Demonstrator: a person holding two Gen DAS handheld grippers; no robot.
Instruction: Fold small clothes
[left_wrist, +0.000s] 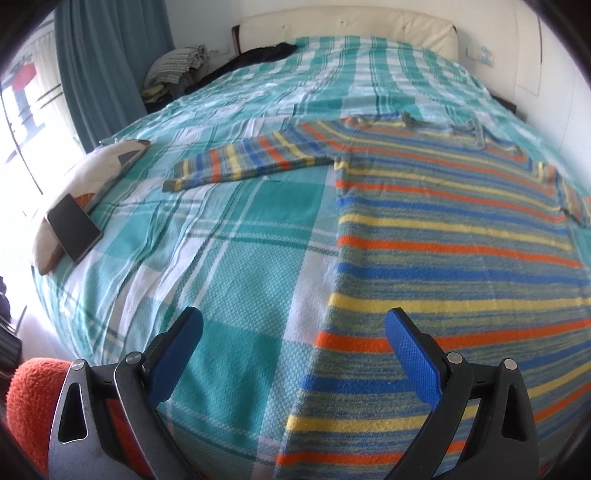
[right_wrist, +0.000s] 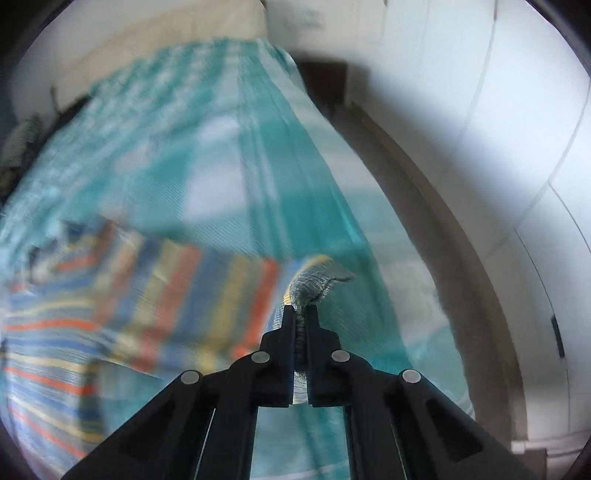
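A striped sweater (left_wrist: 454, 236) lies spread flat on a bed covered by a teal and white checked bedspread (left_wrist: 229, 258). Its bands run orange, blue and yellow across a greenish knit. Seen from the left gripper (left_wrist: 293, 328), the body of the sweater fills the space ahead and to the right, with its hem edge passing just under the right blue pad (left_wrist: 410, 354). One sleeve (left_wrist: 251, 162) stretches out flat ahead and to the left. This gripper hangs over the cloth with its jaws spread wide and nothing between them.

The right gripper (right_wrist: 301, 310) has its jaws pinched tight on the ribbed grey cuff (right_wrist: 317, 280) of the other sleeve, which bunches up just beyond the fingertips. The rest of that sleeve trails off to the gripper's left, and this view is smeared with motion blur. Further right is the edge of the bed, then a wall.

Well ahead and left of the left gripper, a dark phone (left_wrist: 74, 227) rests against a patterned cushion (left_wrist: 99, 173). Something fuzzy and orange (left_wrist: 29, 402) sits at the lower left beside that gripper.

The step in hand looks like folding the pinched sleeve inward across the body. To do it well, carry the cuff low and level so the sleeve lays over without twisting, crease it at the shoulder seam, and let go only once the cuff lies flat on the stripes. The free gripper could press the body down near the hem so the sweater does not drag across the bedspread
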